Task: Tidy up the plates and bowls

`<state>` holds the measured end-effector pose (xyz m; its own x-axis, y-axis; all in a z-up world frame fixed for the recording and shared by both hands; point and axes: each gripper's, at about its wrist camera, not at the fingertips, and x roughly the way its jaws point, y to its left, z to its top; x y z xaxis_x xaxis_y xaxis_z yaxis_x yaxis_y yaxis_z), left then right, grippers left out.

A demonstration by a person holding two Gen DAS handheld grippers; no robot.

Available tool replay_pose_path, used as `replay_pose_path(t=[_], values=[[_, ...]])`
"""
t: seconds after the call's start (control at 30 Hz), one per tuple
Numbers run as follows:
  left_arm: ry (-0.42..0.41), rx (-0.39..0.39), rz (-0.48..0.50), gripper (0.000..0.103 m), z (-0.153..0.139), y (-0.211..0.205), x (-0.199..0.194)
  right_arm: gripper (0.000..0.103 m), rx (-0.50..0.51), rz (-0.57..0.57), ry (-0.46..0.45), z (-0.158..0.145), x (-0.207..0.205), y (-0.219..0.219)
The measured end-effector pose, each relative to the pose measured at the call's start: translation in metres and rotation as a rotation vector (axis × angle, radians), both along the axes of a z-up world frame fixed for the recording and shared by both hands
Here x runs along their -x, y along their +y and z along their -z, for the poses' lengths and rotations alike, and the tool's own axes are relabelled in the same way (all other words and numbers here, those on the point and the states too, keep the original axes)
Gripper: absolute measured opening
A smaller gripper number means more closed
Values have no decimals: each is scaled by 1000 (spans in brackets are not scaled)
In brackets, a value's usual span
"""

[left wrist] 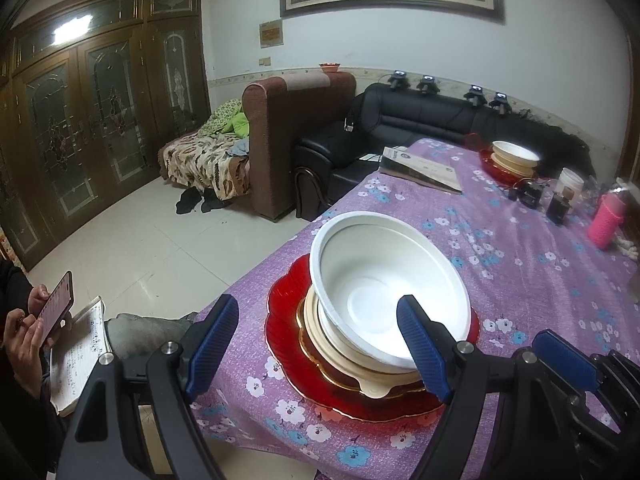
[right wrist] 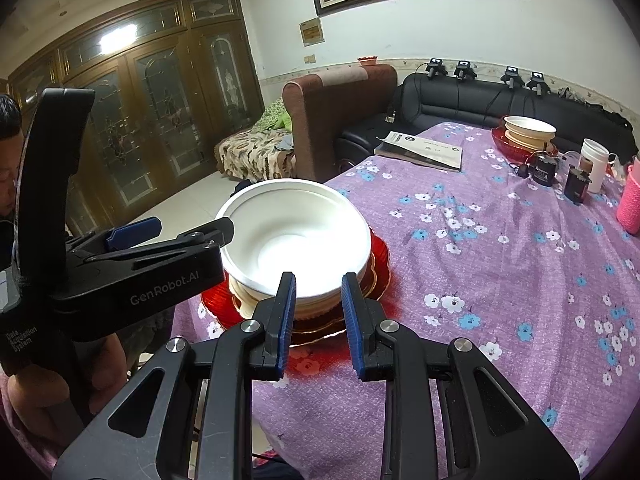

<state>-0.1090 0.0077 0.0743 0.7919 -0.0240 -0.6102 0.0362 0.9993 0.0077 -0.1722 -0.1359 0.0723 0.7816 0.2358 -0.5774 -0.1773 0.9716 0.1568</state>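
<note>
Biggest obstacle is the white bowl (right wrist: 294, 236) stack on the red plate (left wrist: 288, 344), parked right at the near corner of the counter (right wrist: 500, 280). The left hand-held gripper (left wrist: 320, 344) has its jaws wide apart, one pad at the bowl's near rim, the other out past the counter edge. The right hand-held gripper (right wrist: 319, 312) sits just beside it, jaws part open, so that side is crowded. The middle of the cloth is bare, plenty of room to pass. Far end is busy: booklet (right wrist: 424, 150), second bowl stack (right wrist: 528, 130), white cup (right wrist: 596, 164), dark gadgets (right wrist: 544, 170) and a pink bottle (right wrist: 630, 204) along the right edge.
</note>
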Motion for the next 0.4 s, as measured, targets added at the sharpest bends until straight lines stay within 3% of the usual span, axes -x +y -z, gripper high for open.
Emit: replay_pose_path(t=[0.4], values=[[-17, -20, -3, 82, 1, 0, 0, 24, -8, 9, 2, 0, -2, 0]])
